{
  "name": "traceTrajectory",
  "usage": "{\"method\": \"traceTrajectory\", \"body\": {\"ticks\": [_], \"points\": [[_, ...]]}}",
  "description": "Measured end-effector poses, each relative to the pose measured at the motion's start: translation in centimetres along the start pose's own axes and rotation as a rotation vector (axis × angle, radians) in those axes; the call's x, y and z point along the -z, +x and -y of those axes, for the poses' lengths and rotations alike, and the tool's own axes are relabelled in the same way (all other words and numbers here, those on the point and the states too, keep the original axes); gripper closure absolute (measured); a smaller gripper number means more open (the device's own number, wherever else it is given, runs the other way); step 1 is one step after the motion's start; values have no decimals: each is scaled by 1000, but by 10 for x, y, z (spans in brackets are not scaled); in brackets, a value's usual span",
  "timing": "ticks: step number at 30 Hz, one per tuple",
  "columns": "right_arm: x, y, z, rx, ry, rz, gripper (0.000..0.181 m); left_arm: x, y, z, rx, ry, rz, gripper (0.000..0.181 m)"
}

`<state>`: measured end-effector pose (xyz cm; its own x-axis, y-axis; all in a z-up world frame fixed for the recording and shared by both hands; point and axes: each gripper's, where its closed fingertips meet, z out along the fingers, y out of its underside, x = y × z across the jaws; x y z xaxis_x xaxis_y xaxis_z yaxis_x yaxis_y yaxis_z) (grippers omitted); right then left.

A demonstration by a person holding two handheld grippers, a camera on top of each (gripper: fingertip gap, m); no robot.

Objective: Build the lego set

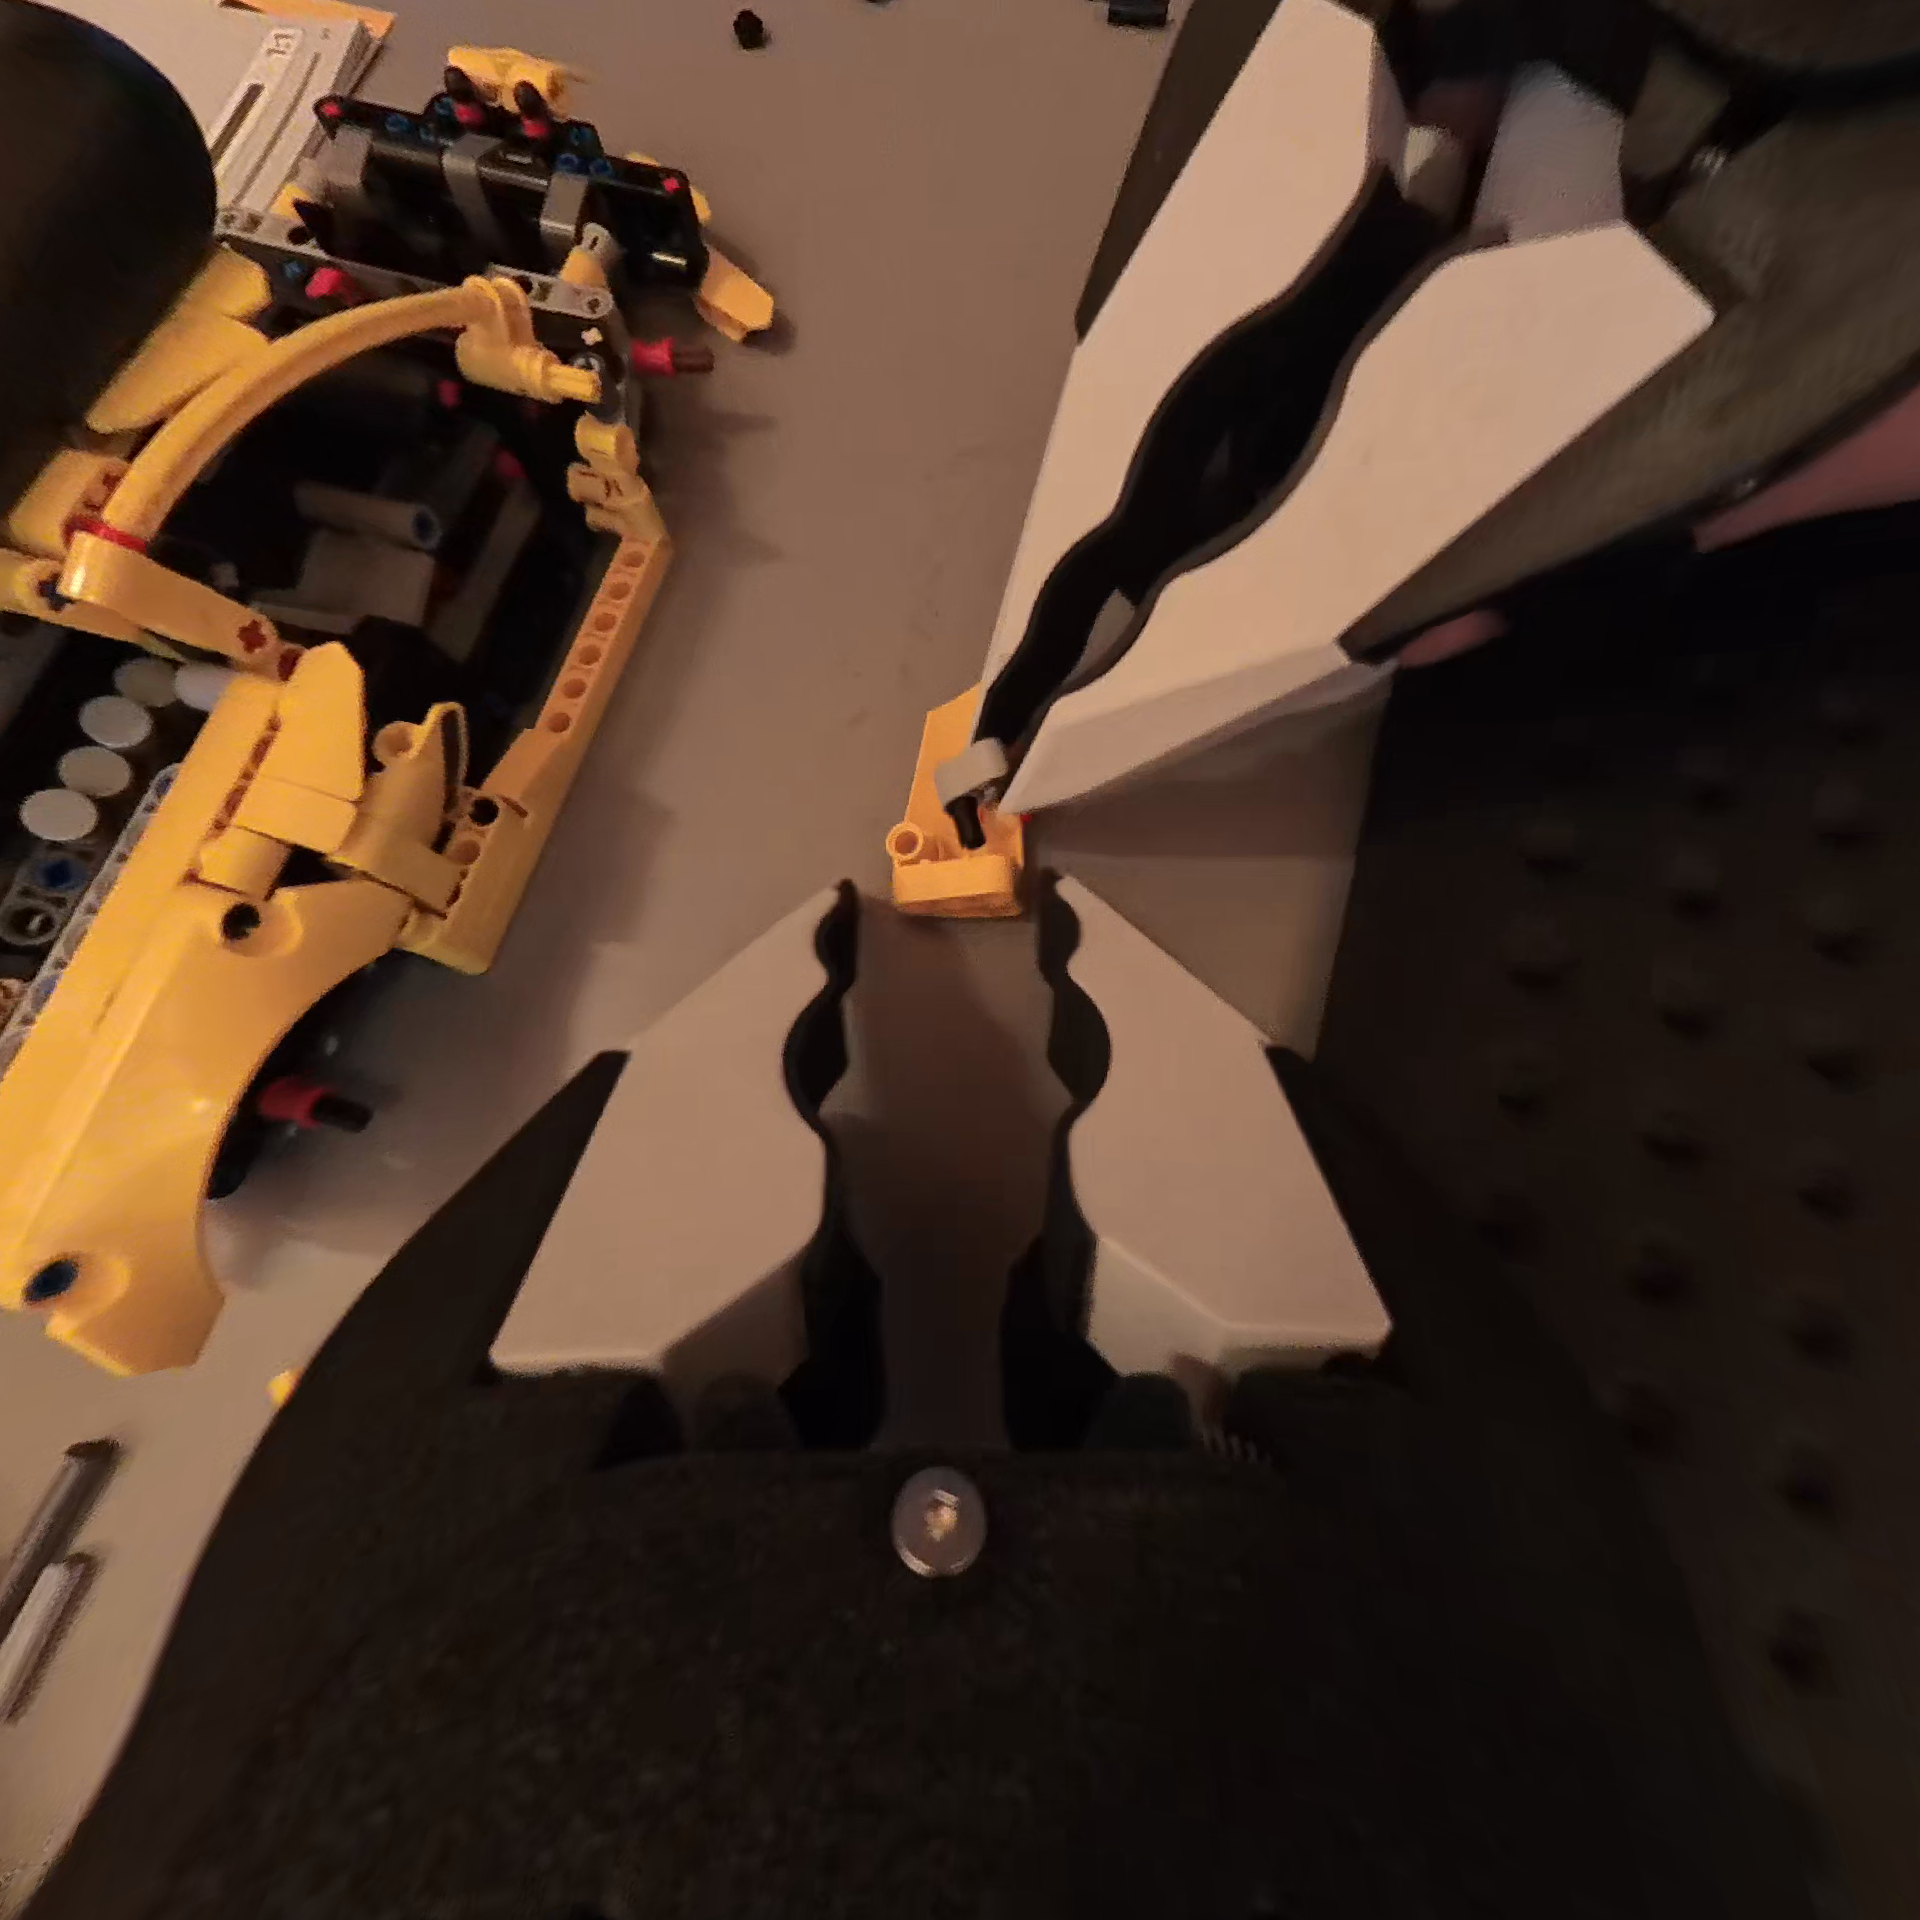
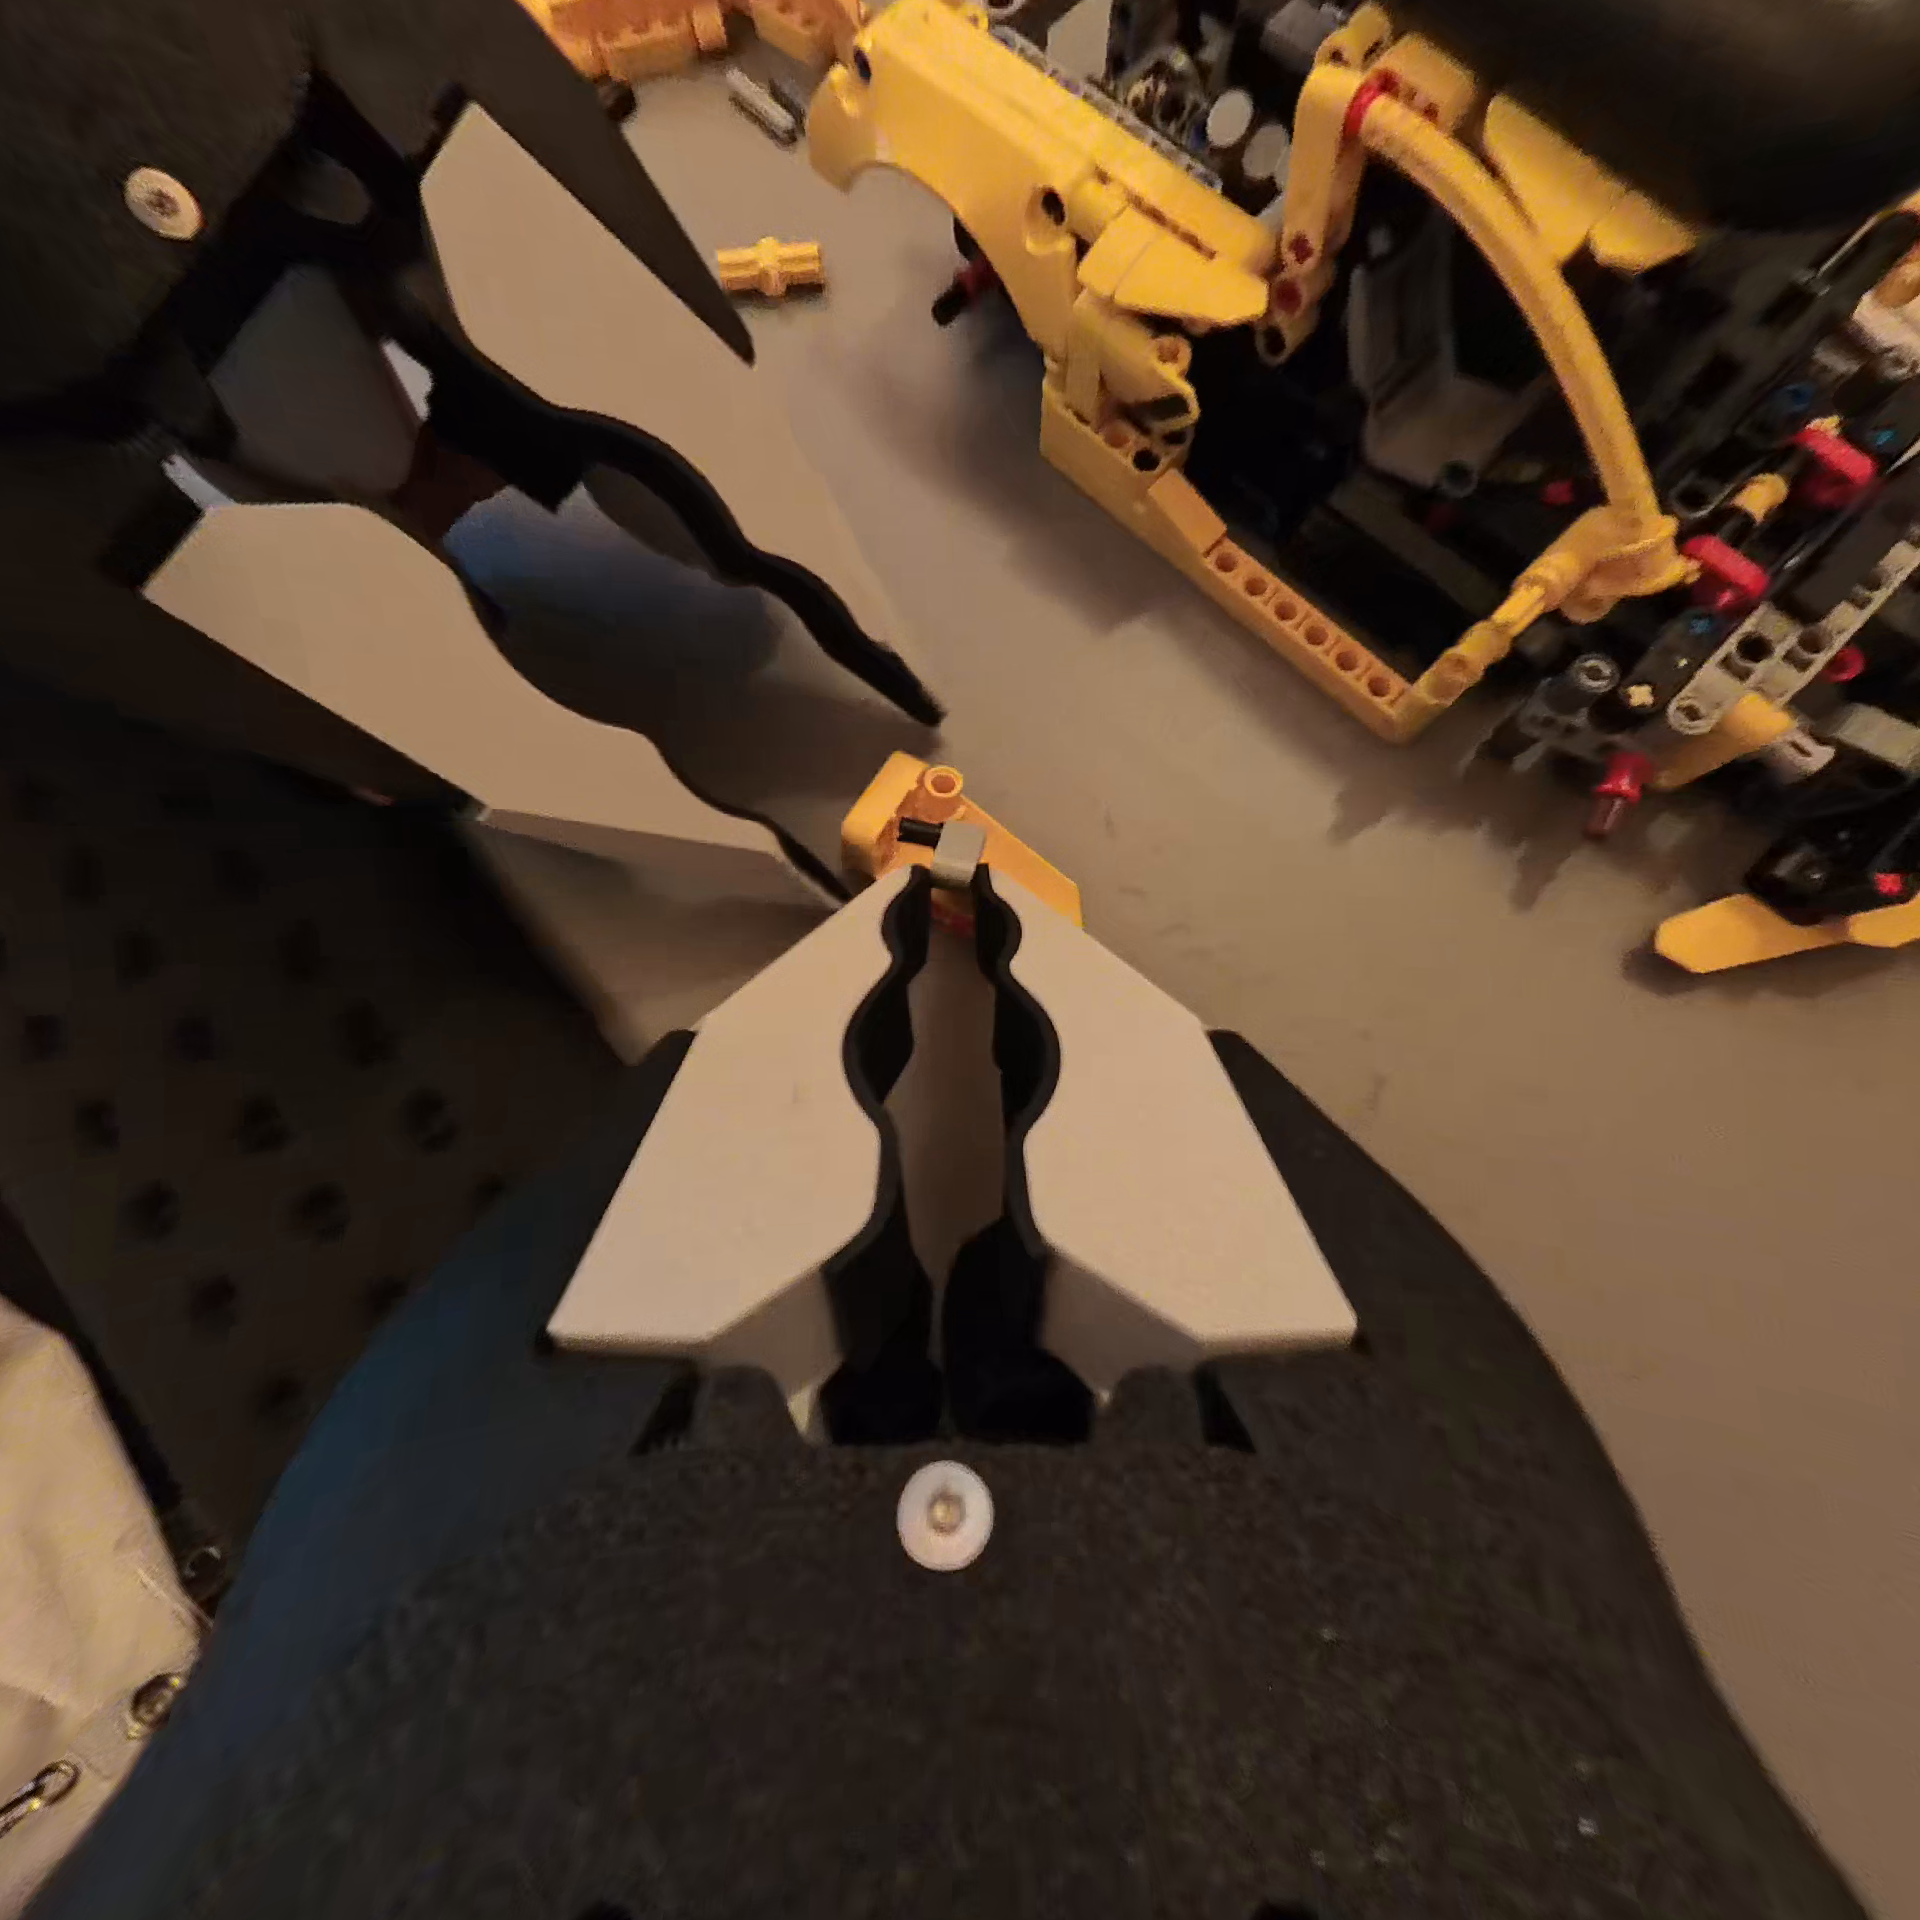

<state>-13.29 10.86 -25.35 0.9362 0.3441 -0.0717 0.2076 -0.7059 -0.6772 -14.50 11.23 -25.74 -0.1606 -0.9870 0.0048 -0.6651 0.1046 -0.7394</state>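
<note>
The right gripper (image 2: 948, 883) is pinching a small grey connector (image 2: 956, 854) between the tips of its nearly closed jaws, at the centre of the right wrist view, and is pressing it against a small yellow panel piece (image 2: 883, 821) that is lying on the grey desk (image 2: 1247, 1039); a short black pin (image 2: 916, 829) is showing beside the connector, between it and the panel's round socket. The left gripper (image 1: 948, 904) is sitting with its jaws spread and empty, its tips framing the near edge of the same yellow piece just above the middle of the left wrist view, seemingly bracing it without clamping. The step in hand looks like a small sub-assembly: seating the grey connector and pin on the yellow panel before it goes to the model. The large yellow and black Technic vehicle (image 2: 1403, 416) is waiting well apart, across the upper right of the right wrist view, with a loose yellow axle connector (image 2: 769, 268) lying near the top centre. The next move probably calls for a firm, straight push from the right gripper while the left is closing on or steadying the panel so that it does not slide on the desk; whether the pin is already fully seated cannot be told.
</note>
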Motion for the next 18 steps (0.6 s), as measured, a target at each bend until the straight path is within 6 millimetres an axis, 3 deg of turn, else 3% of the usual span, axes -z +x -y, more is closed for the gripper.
{"method": "traceTrajectory", "body": {"ticks": [1, 15, 18], "points": [[-1, 1, -1, -2, -12, -8, 175, -2, -1, 0, 8, 3, -3, 156], [-1, 7, -1, -83, 7, 25, 175, -9, 0, 7, -12, 36, 52, 157], [0, 11, -1, 4, 3, -76, 175, -12, 0, 9, 49, 35, 46, 157]]}}
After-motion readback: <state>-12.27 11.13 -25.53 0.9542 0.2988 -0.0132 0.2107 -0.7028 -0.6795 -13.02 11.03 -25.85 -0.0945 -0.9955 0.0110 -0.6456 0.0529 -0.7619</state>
